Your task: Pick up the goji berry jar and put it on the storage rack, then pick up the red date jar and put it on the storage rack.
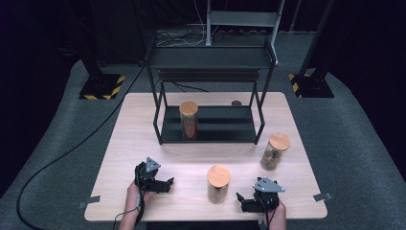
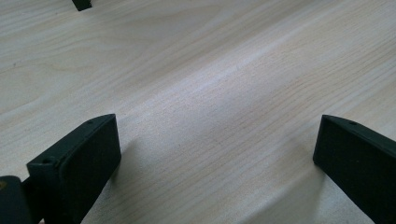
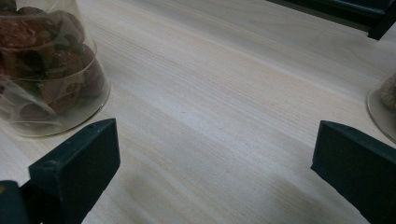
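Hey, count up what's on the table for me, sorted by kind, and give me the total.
Glass jars with wooden lids: 3, one on the rack's lower shelf, one at the front middle, one at the right
Black metal racks: 1
Grippers: 2, left and right, both open
Total: 6

Cork-lidded glass jar point(image 1: 219, 184) stands upright on table point(image 1: 191, 158).
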Tool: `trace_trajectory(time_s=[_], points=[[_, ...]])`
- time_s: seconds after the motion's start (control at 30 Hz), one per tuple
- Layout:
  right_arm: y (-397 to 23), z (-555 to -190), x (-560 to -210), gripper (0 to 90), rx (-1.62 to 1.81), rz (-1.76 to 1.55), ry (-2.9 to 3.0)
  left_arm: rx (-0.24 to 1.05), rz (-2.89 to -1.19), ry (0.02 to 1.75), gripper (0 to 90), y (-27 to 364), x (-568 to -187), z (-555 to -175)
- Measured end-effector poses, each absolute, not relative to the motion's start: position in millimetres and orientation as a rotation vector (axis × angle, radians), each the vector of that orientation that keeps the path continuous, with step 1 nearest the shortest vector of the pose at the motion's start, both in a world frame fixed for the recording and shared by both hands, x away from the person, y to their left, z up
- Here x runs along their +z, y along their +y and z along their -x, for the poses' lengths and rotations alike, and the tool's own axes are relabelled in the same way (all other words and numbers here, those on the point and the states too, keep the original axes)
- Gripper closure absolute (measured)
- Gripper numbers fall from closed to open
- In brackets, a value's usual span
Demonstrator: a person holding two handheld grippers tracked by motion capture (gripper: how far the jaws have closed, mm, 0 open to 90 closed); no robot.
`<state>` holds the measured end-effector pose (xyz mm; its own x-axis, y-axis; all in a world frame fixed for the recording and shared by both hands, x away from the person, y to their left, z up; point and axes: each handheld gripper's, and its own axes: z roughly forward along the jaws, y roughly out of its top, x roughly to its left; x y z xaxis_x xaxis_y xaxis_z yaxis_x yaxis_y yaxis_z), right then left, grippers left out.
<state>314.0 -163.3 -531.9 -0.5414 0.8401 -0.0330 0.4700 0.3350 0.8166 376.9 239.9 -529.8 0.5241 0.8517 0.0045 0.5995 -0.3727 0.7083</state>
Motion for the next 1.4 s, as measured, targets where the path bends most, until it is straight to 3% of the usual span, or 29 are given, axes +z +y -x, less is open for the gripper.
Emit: trace_trajectory(time_s=[0.7,1.4], points=[[-159,-312,-532,0.0,1.057,-1.130,2.139,0.493,-2.104,1.176,0.1,240,-530,-377],[-99,-289,-520,0.0,1.184,-0.928,2.230,0.496,-2.101,1.178,0.9,239,-530,-375]])
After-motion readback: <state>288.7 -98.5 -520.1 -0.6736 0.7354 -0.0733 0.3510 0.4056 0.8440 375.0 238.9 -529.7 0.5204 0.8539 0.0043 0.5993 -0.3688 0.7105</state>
